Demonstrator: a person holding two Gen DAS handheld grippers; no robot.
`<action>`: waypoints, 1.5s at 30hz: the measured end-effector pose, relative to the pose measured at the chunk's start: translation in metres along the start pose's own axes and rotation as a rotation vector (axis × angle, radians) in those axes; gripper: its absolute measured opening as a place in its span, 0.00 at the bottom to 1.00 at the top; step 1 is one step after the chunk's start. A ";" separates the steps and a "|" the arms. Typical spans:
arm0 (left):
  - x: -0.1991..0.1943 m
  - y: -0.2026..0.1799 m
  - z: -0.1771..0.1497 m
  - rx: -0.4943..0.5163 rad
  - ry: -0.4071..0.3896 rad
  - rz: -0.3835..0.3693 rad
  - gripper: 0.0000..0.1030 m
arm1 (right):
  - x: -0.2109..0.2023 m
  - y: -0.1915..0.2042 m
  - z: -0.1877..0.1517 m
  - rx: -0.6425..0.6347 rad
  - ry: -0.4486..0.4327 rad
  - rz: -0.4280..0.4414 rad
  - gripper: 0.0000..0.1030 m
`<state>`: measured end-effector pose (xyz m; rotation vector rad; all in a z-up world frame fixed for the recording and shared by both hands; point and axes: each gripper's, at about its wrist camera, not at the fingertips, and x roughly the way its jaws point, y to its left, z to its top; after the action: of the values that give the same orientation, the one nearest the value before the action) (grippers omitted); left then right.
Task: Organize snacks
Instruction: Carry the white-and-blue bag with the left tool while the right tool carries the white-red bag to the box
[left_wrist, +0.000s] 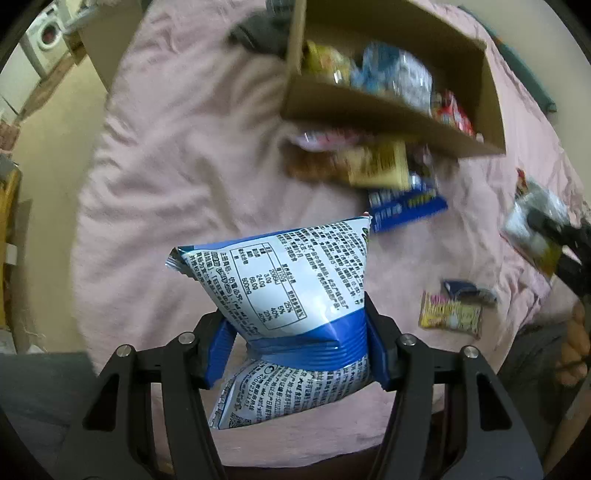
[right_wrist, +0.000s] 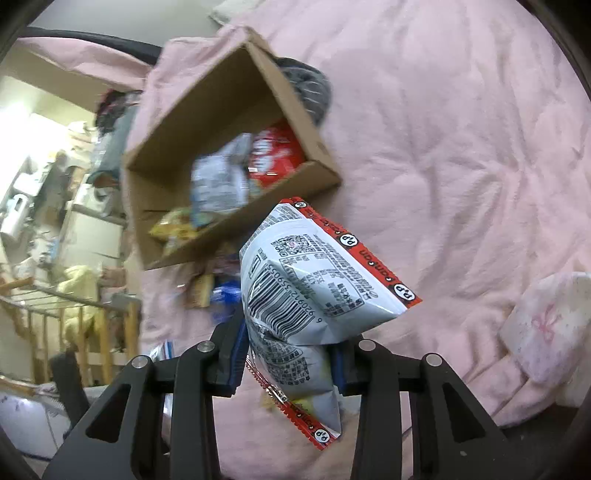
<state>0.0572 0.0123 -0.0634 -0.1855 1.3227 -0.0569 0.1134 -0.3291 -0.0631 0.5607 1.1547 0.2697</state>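
My left gripper (left_wrist: 295, 350) is shut on a blue-and-white snack bag (left_wrist: 284, 280), pinched at its waist above the pink bedcover. My right gripper (right_wrist: 288, 363) is shut on a silver bag with red edges (right_wrist: 310, 291), which puffs out above the pads. A cardboard box (left_wrist: 369, 110) lies further off with several snack packs inside; the same cardboard box (right_wrist: 295, 110) shows in the right wrist view. In front of the box lie a yellow pack (left_wrist: 380, 166) and a blue pack (left_wrist: 406, 206). My right gripper (left_wrist: 554, 236) with its bag appears at the right edge of the left wrist view.
The pink bedcover (left_wrist: 184, 166) has bare room to the left of the box. A small yellow-pink packet (left_wrist: 450, 314) and a dark one lie at the right. A grey cloth (right_wrist: 306, 88) sits behind the box. A white pillow (right_wrist: 550, 325) lies at the right; furniture and a wooden rail (right_wrist: 74, 321) stand beyond the bed's left edge.
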 end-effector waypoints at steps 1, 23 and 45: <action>-0.008 0.002 0.003 -0.007 -0.019 0.009 0.55 | -0.005 0.007 -0.002 -0.021 -0.011 0.010 0.37; -0.056 -0.047 0.118 0.058 -0.247 -0.028 0.55 | -0.039 0.074 0.051 -0.208 -0.154 0.023 0.37; 0.025 -0.084 0.219 0.169 -0.274 0.079 0.55 | 0.095 0.083 0.139 -0.297 -0.056 -0.074 0.37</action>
<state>0.2802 -0.0517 -0.0226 0.0034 1.0449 -0.0739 0.2847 -0.2537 -0.0520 0.2619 1.0554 0.3532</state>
